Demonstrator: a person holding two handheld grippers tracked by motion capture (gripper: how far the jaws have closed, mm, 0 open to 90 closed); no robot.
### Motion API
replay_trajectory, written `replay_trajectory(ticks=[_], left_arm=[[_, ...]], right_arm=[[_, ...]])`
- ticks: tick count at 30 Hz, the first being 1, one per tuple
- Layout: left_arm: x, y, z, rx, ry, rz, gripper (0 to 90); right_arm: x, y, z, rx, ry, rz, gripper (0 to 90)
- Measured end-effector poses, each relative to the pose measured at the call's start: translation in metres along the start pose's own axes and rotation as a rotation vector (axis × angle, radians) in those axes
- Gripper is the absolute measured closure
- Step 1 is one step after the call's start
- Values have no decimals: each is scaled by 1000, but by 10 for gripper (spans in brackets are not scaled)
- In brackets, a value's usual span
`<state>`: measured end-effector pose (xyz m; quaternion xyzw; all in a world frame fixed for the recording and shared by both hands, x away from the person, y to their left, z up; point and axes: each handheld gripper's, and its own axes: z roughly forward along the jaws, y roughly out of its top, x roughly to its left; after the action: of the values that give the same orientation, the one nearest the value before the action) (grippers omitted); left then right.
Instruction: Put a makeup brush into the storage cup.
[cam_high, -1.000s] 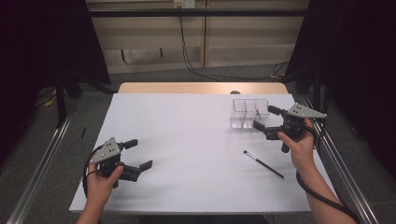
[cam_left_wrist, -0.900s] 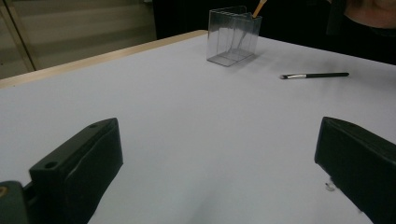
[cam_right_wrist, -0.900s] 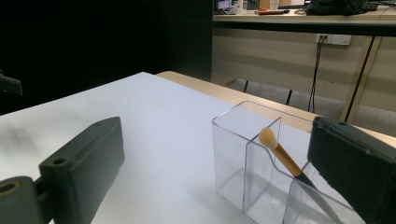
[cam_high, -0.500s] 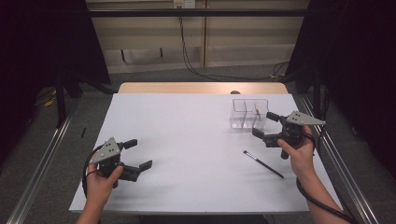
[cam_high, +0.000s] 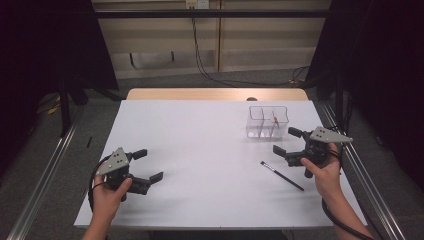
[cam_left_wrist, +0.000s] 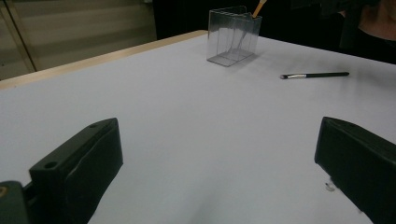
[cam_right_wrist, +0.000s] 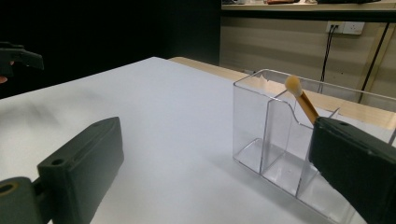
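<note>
right tool (cam_right_wrist: 210, 177): jaws wide apart, empty | clear organizer (cam_right_wrist: 280, 135): just ahead on white table (cam_right_wrist: 140, 107) | tan-tipped stick (cam_right_wrist: 301, 99): leaning inside

A white table (cam_high: 200, 150) carries a clear organizer (cam_high: 268, 121) and a black brush (cam_high: 282, 175).

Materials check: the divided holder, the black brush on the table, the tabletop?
Holder: clear hard plastic, likely acrylic; see-through walls, glossy edges. Black brush: dark slim handle, plastic or painted wood, with a shiny, seemingly metal, ferrule in the left gripper view. Tabletop: matte white sheet, material unclear; its far edge looks like wood.
</note>
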<state>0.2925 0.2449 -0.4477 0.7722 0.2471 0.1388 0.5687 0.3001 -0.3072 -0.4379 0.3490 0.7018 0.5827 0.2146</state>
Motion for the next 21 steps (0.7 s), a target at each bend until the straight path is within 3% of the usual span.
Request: replay_trajectory(ticks=[21], left_arm=[[0,0,0,-1,2,2,8]], right_arm=[[12,-15,-22,23,7,7,26]])
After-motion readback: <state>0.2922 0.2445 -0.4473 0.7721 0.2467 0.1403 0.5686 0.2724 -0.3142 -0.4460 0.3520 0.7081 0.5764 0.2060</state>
